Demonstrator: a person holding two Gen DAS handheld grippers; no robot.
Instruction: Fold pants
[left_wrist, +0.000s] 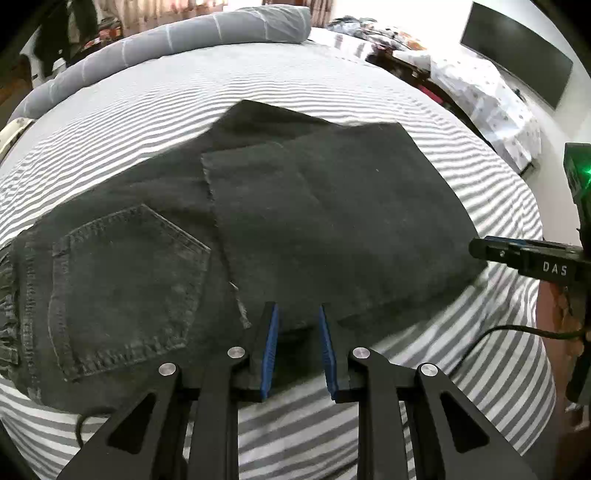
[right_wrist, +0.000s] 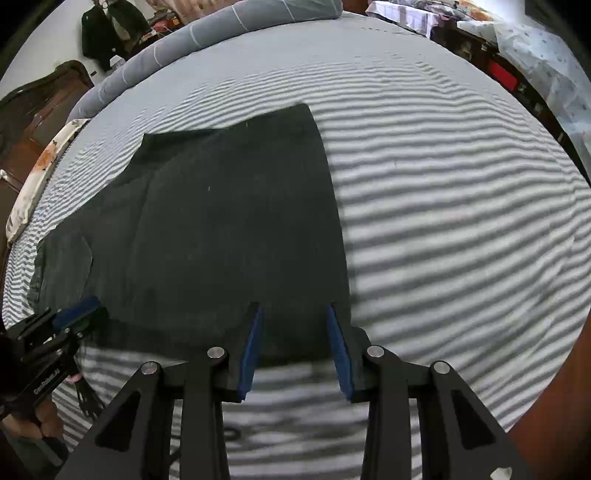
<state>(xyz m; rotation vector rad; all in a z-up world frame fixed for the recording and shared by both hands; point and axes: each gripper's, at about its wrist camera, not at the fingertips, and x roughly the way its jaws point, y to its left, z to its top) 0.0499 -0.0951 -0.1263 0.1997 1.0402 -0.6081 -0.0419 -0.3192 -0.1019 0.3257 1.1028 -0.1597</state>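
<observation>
Pants, black denim, lie flat on the striped bedsheet, already folded over so that the leg section rests on the seat. Their long axis runs across the bed: waistband and back pocket point to the left, while the folded edge points right, as the left wrist view shows. Left gripper hovers at the near edge of the cloth, its blue-padded fingers spread apart with nothing between them. Right gripper sits at the near right corner of the folded layer, its fingers likewise parted and holding nothing. A grey rolled blanket lies along the far side of the bed.
</observation>
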